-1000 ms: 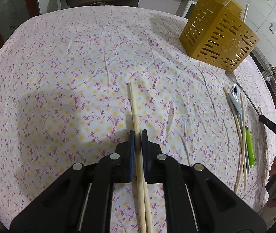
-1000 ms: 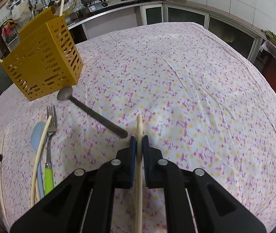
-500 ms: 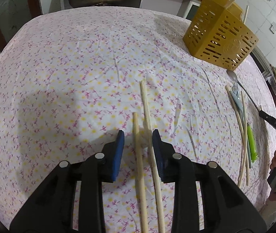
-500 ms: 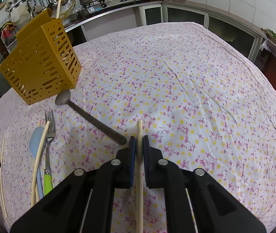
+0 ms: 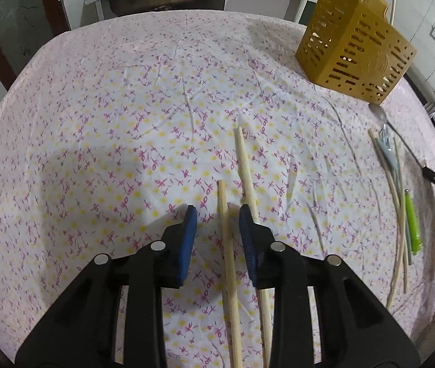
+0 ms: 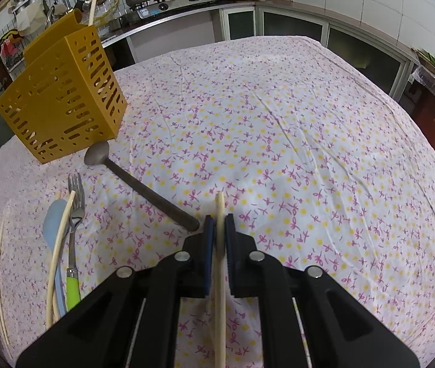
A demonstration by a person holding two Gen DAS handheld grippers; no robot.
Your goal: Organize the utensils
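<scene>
My left gripper (image 5: 218, 214) is open over the floral tablecloth. Two wooden chopsticks lie loose on the cloth: a shorter-looking one (image 5: 226, 239) between the jaws and a longer one (image 5: 245, 168) against the right jaw. My right gripper (image 6: 218, 222) is shut on a single wooden chopstick (image 6: 219, 208) that points forward, held above the table. The yellow slotted utensil holder (image 6: 61, 101) stands at the far left with chopsticks in it; it also shows in the left wrist view (image 5: 355, 49).
A dark-handled spoon (image 6: 137, 184) lies by the holder. A green-handled fork (image 6: 73, 239), a pale blue utensil (image 6: 53, 224) and more chopsticks (image 6: 59, 245) lie at the left. Kitchen counters with a stove ring the table.
My left gripper has opened and let go of the two chopsticks, which now lie spread on the cloth. My right gripper keeps its chopstick and has moved slightly forward.
</scene>
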